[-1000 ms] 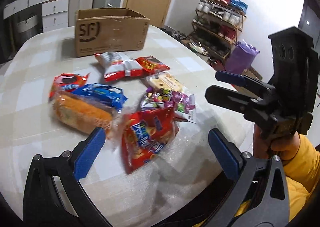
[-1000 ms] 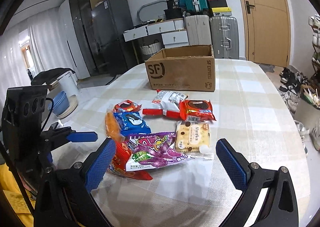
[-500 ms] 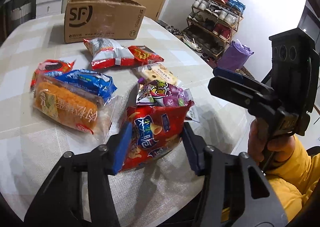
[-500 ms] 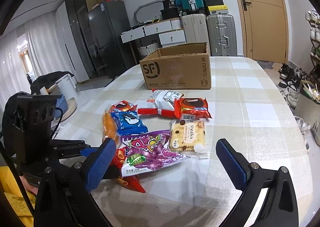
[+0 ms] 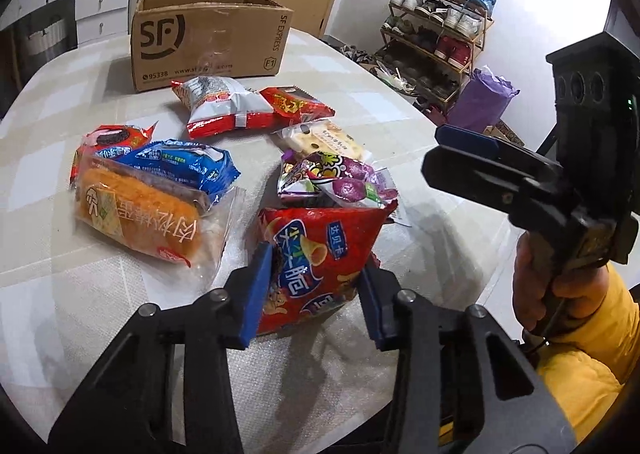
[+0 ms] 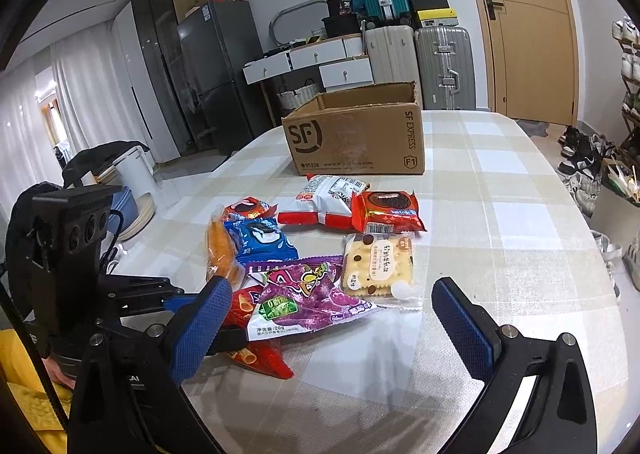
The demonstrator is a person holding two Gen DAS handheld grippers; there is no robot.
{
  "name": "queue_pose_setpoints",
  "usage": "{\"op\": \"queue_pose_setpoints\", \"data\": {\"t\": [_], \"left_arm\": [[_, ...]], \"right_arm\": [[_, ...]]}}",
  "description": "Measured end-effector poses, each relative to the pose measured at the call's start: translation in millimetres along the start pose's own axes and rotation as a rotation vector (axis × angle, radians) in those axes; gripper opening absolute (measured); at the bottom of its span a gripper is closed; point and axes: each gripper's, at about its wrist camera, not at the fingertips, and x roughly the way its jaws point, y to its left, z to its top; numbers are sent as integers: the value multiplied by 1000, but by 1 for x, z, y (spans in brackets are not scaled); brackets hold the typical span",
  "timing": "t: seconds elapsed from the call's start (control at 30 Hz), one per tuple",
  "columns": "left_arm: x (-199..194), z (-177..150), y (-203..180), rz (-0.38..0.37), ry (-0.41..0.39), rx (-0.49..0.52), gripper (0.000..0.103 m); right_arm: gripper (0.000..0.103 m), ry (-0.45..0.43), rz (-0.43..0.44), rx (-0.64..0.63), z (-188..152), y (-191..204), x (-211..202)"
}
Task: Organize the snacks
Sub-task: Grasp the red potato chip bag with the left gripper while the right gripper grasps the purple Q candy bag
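Closing since the earlier frame, the left tool [image 5: 314, 290] now pinches the red chip bag [image 5: 320, 250], nearest of the snacks lying in front of the box [image 5: 208, 38]. None shows inside the box. The right tool [image 6: 328, 318] hangs released over the tabletop [image 6: 500, 222]. Sorting has barely begun: bread [image 5: 136, 214], purple bag [image 6: 308, 294] and cookies [image 6: 380, 258] wait.

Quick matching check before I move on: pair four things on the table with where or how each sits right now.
1. red chip bag
2. cardboard box
3. purple snack bag
4. right tongs

a. far end of the table, top open
b. open, holding nothing
c. squeezed between the left tongs, which have just been closing
d. lying partly on the red chip bag

Pairs: 1-c, 2-a, 3-d, 4-b
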Motion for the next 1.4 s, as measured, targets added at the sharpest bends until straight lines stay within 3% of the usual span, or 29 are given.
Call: {"op": "queue_pose_setpoints", "data": {"t": [0.33, 0.5, 0.6, 0.8, 0.97, 1.07, 1.17, 1.4], "left_arm": [[-40, 0, 8, -2, -83, -4, 36], [-73, 3, 24, -49, -134, -84, 36], [-93, 7, 31, -21, -172, -110, 36], [-128, 11, 39, -37, -245, -136, 36], [-143, 8, 42, -3, -256, -159, 36], [-147, 7, 44, 7, -259, -182, 36], [-150, 5, 44, 12, -266, -190, 36], [-145, 3, 48, 17, -251, -221, 36]], "right_arm": [[102, -6, -15, 28, 6, -4, -4], [102, -1, 0, 19, 8, -1, -5], [102, 32, 8, -11, 7, 5, 4], [102, 114, 27, -86, 4, 20, 31], [101, 157, 36, -124, 2, 25, 51], [96, 193, 31, -185, 3, 34, 63], [75, 241, 30, -202, 1, 38, 76], [62, 266, 10, -190, -4, 34, 82]]}}
